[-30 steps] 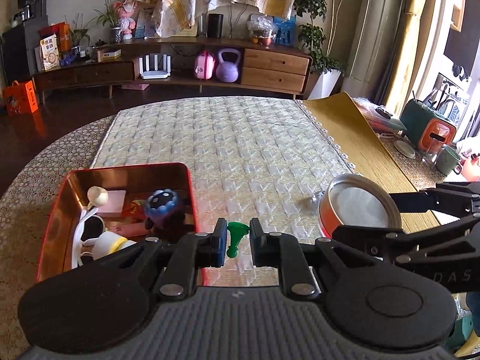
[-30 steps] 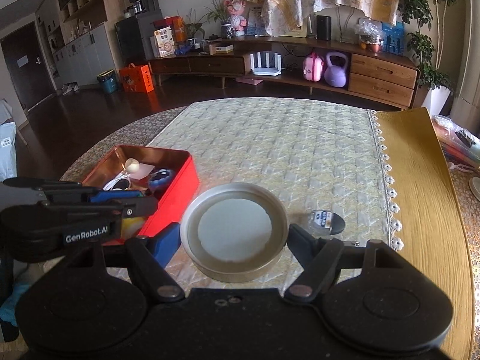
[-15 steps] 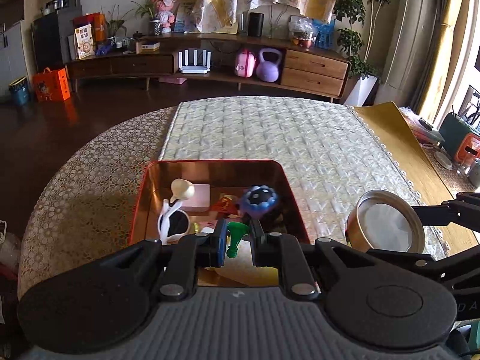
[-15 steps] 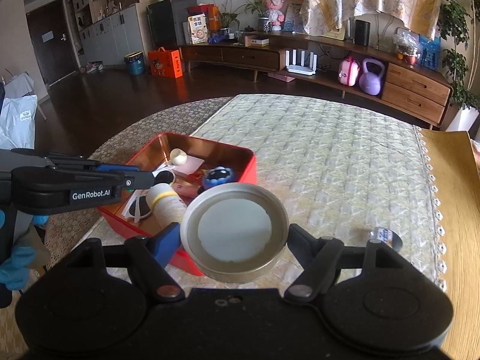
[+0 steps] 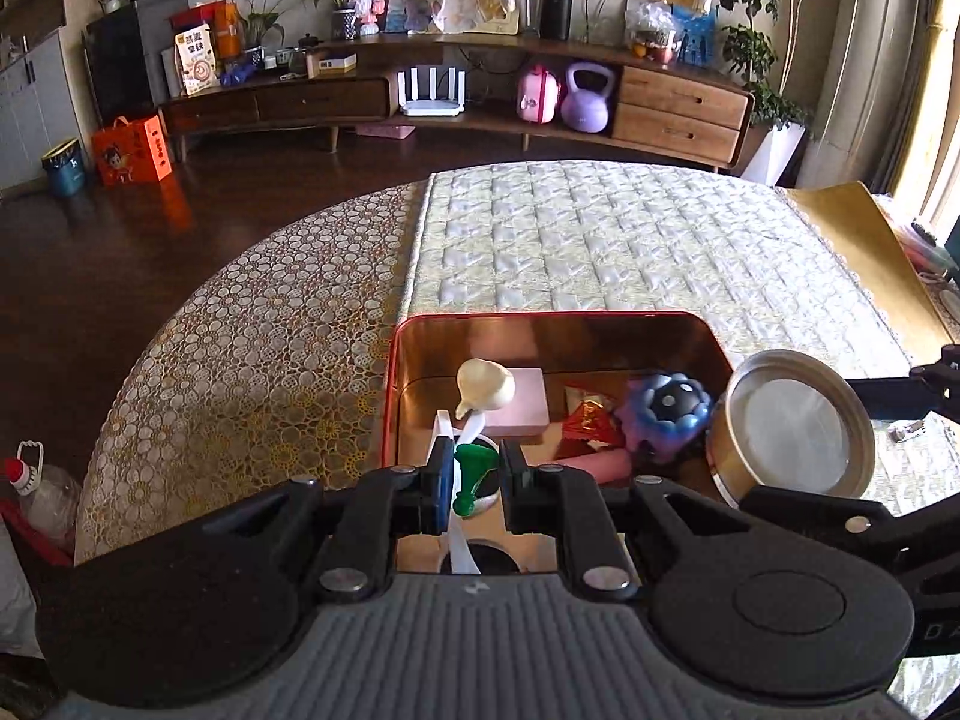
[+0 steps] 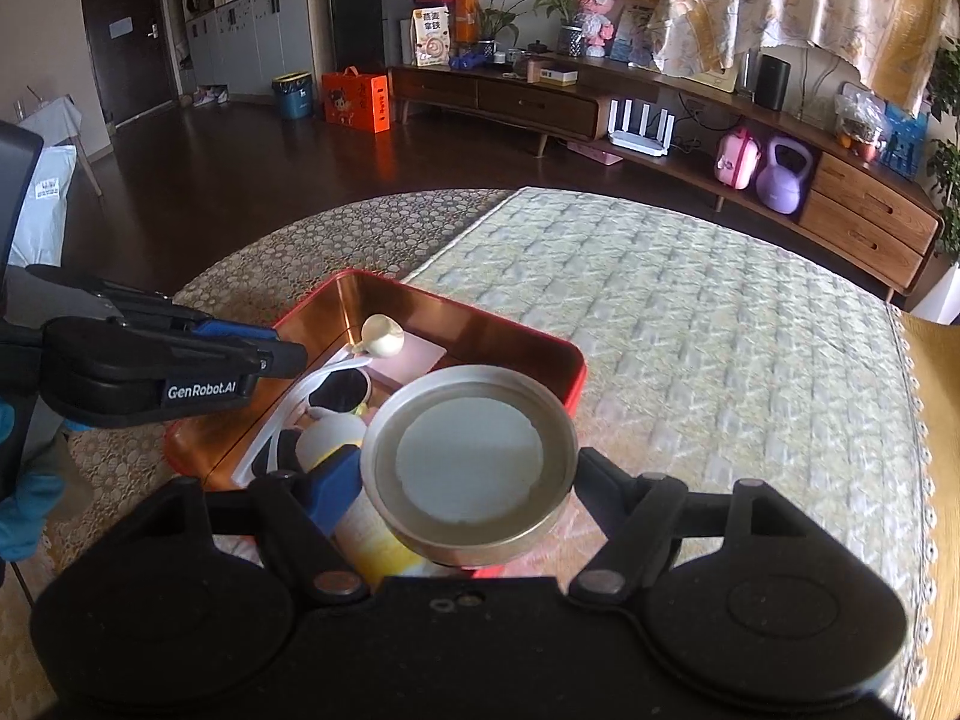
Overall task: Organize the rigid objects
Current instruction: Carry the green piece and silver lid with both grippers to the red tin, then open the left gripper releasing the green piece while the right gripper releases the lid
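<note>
A red tin box (image 5: pixel 540 317) (image 6: pixel 576 360) with a coppery inside sits on the table. My left gripper (image 5: pixel 474 483) (image 6: pixel 282 360) is shut on a small green funnel-shaped piece (image 5: pixel 474 471) and hangs over the box's near side. My right gripper (image 6: pixel 468 480) is shut on a round metal lid (image 6: pixel 468 450) (image 5: pixel 792 423), held above the box's right edge. Inside the box lie a cream bulb-shaped piece (image 5: pixel 485 387) (image 6: pixel 381 336), a pink block (image 5: pixel 522 405), a blue-purple spiky toy (image 5: pixel 666 414), white-framed sunglasses (image 6: pixel 336 390) and a small white and yellow bottle (image 6: pixel 354 462).
A quilted pale cloth (image 5: pixel 600 240) covers the table's middle, with a lace cloth (image 5: pixel 252 348) at its left and a wooden mat (image 5: pixel 858 240) at the right. A small clear piece (image 5: pixel 906 433) lies right of the lid. A blue-gloved hand (image 6: pixel 24 498) holds the left gripper.
Both grippers have moved left across the table with their loads. The green piece now hangs over the box and the lid has come over its right edge.
</note>
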The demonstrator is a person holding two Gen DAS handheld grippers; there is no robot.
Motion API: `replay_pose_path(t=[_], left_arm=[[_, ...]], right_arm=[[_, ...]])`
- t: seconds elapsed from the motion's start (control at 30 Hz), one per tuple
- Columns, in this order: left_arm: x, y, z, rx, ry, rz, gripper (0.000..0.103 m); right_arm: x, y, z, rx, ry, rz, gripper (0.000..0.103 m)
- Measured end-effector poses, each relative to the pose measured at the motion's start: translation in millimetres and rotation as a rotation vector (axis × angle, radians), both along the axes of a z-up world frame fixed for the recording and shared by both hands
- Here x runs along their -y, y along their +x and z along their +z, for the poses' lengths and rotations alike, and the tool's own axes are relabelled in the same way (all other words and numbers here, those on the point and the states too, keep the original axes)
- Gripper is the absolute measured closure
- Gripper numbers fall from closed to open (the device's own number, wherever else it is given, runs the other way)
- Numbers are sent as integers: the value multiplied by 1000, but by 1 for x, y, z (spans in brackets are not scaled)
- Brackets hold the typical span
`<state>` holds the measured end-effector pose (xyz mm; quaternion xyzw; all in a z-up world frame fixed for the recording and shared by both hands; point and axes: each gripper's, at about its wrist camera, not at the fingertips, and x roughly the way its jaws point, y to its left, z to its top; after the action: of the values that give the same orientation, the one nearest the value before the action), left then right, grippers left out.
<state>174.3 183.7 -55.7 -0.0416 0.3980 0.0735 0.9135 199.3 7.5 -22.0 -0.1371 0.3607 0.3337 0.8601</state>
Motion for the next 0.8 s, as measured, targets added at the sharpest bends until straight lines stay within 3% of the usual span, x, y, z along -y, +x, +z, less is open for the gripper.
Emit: replay_pose_path(t=[0.57,0.8], left_arm=[[-4,46,-26,-66,27,-23,87],[-14,55,-32,-91,-18,-13,87]], right_arm=[[-41,-2,-18,-27,-17,126,27],[-37,8,-19,-81,14,116,27]])
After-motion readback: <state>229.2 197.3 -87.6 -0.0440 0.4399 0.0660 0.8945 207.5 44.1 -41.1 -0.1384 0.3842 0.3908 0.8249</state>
